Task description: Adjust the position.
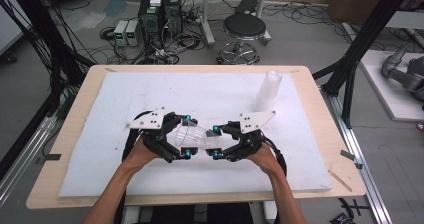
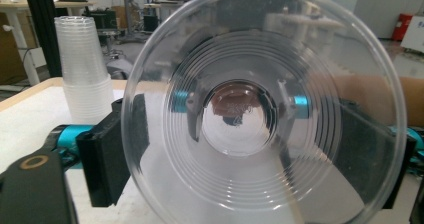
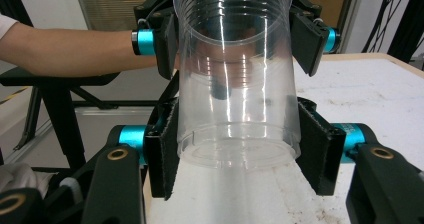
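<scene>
Above the white mat [image 1: 125,99], nearest the person, a clear plastic cup [image 1: 197,136] lies on its side in the air between the two hands: the right gripper [image 3: 235,151] is clamped on its base end, while the left gripper [image 2: 250,149] has its jaws set either side of the rim end, and I cannot tell whether its pads press the wall yet. This looks like a hand-over or a pulling-apart of nested cups, so the next move calls for the left jaws to seat firmly before either hand pulls. Farther back, the stack of cups [image 1: 268,91] stands upright on the mat; clear plastic hides whether the held cup is one or several.
</scene>
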`<state>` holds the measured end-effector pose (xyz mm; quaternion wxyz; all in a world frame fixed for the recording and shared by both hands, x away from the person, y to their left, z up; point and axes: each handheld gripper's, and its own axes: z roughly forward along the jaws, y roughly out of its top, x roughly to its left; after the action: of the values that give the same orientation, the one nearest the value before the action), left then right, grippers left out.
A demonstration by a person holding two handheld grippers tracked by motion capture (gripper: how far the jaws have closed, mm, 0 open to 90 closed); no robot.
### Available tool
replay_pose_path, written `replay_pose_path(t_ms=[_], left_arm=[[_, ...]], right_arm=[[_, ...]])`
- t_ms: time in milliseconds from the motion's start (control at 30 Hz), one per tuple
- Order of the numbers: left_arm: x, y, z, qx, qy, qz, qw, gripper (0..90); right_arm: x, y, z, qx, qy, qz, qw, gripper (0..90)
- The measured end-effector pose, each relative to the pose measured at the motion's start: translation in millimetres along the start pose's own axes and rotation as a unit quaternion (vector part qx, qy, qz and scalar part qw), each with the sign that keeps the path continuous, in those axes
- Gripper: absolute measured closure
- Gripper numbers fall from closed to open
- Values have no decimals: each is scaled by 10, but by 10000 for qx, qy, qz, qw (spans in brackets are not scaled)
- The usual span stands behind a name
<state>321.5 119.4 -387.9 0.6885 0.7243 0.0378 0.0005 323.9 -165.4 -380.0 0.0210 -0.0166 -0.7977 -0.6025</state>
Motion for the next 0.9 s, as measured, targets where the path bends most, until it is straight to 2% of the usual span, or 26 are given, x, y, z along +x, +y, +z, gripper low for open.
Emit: replay_pose_path(t_ms=[133, 333, 433, 467, 500, 533, 733, 800, 833, 867, 900], left_arm=[[-4, 1, -9, -80, -136, 47, 9999, 287], [-8, 1, -18, -100, -117, 98, 9998, 322], [-9, -2, -20, -87, -103, 100, 9999, 327], [-10, -4, -20, -45, -75, 107, 9999, 327], [-8, -5, -20, -39, -83, 99, 9999, 327], [-6, -6, -21, -23, -76, 106, 9999, 327], [-6, -4, -33, 89, -6, 90, 9999, 324], [-5, 1, -39, 172, 21, 86, 9998, 322], [-6, 8, -41, 276, 65, 78, 9996, 322], [4, 29, -39, 478, 144, 54, 9987, 322], [4, 29, -39, 478, 144, 54, 9987, 322]], right_arm=[[-8, -3, 23, -7, -3, -47, 10000, 428], [-10, -5, 31, 22, 18, -26, 10000, 428], [-13, -5, 40, 49, -14, -103, 9999, 416], [-5, -5, 46, 70, -66, -121, 9999, 379], [3, -2, 59, 115, -195, -106, 9997, 264], [14, 6, 77, 212, -345, -44, 9992, 195], [68, 28, 118, 421, -515, -26, 9978, 160], [82, 9, 100, 517, -676, -6, 9964, 159], [86, -10, 82, 526, -777, 31, 9956, 159], [88, -33, 59, 531, -971, 71, 9938, 159], [88, -33, 59, 531, -971, 71, 9938, 159]])
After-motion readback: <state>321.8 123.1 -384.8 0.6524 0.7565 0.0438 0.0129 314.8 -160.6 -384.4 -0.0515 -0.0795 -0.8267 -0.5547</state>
